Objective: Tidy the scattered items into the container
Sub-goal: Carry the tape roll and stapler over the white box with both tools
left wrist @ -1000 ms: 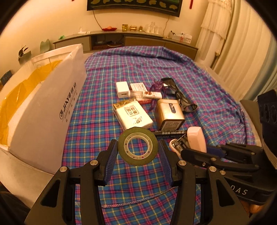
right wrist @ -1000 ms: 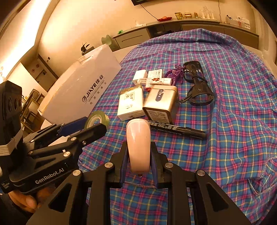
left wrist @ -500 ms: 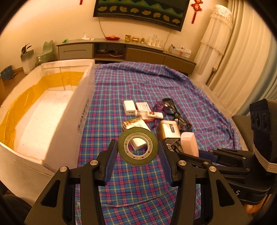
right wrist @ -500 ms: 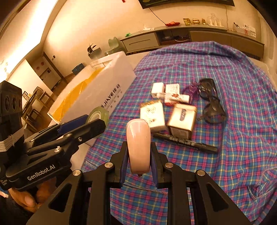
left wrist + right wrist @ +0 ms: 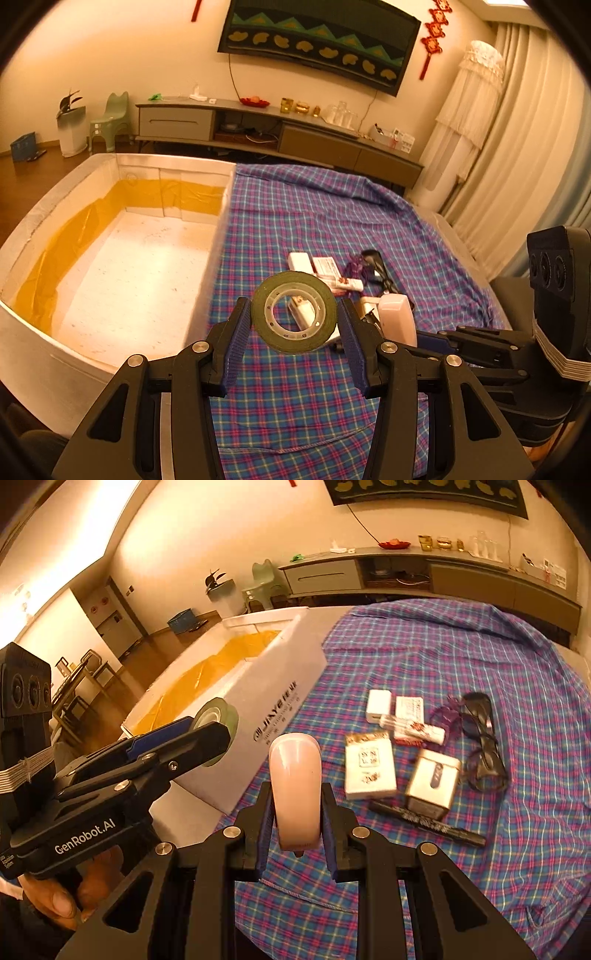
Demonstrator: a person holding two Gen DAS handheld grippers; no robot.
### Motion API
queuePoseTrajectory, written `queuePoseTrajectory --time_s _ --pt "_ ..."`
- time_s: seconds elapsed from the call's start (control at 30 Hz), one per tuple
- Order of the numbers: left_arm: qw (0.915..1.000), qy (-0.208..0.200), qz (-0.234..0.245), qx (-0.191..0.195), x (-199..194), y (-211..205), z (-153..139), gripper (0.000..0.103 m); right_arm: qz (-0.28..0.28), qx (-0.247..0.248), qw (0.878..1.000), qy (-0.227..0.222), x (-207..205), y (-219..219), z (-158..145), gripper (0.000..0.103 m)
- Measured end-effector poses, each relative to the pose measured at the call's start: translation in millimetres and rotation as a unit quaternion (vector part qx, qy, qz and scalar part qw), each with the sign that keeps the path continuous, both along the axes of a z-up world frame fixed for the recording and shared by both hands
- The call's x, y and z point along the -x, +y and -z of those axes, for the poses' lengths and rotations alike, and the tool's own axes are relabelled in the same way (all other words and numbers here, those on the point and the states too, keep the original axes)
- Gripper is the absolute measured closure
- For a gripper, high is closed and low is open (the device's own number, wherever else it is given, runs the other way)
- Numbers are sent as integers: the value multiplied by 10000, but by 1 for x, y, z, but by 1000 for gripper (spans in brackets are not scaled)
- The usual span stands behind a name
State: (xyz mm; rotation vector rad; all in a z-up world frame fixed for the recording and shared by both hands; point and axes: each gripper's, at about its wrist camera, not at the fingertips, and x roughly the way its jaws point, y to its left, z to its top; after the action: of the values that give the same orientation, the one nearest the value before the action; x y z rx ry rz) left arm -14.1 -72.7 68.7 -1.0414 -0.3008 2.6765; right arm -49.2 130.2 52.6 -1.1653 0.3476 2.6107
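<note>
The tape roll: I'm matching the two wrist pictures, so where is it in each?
Left wrist view: the tape roll sits low at centre, clamped in the left hand-held gripper.
Right wrist view: it is at left of centre, in front of the box wall.
Shared landmark: the white box with yellow lining.

The table wears a woven plaid cloth — matt. The white box looks like rough foam, lined with glossy yellow tape. The tape roll has a clear plastic core — smooth.
</note>
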Motion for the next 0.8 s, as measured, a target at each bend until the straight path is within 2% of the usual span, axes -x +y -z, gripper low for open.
queuePoseTrajectory --time_s 0.5,0.8 --pt "9992 82 -315 -237 9 -60 -13 53 -382 -156 9991 46 53 -25 -23 78" --pt "9982 29 -462 -394 18 -90 -20 53 -606 -87 9981 73 84 -34 -33 78"
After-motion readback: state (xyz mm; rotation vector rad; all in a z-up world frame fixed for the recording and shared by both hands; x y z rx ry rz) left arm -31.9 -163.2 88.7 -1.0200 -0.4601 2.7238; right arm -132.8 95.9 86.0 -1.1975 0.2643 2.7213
